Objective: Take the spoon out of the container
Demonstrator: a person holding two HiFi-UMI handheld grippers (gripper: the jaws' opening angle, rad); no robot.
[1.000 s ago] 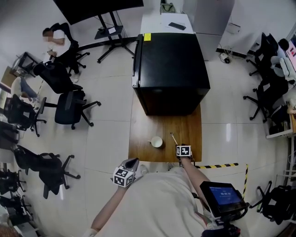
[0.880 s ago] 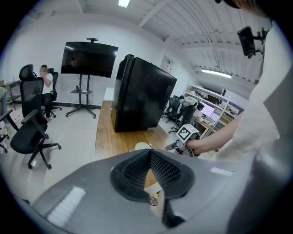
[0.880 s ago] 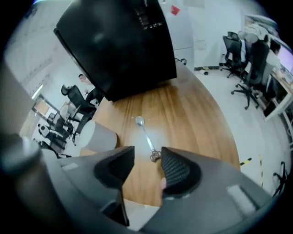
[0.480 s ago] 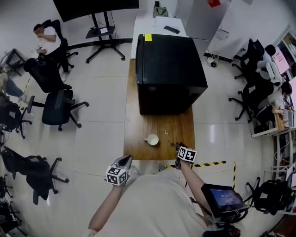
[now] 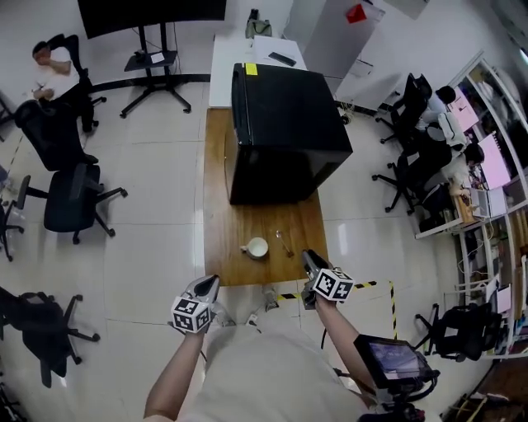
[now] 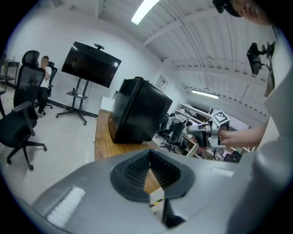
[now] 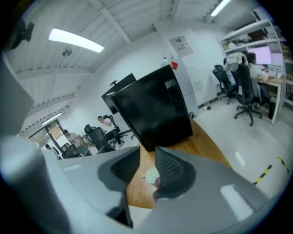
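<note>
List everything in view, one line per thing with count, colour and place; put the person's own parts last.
table: one, brown wood, centre
cabinet: one, black, on the table's far end
cup: one, white, on the table's near end
spoon: one, silvery, flat on the table right of the cup, outside it
screen on a stand: one, black, far left
office chairs: several, black, left and right
floor tape: one line, yellow and black, right of the table
seated people: at least two, far left and at the right desks
left gripper: one, grey, jaws together, empty, short of the table
right gripper: one, grey, jaws closing, nothing between them, at the table's near right corner
</note>
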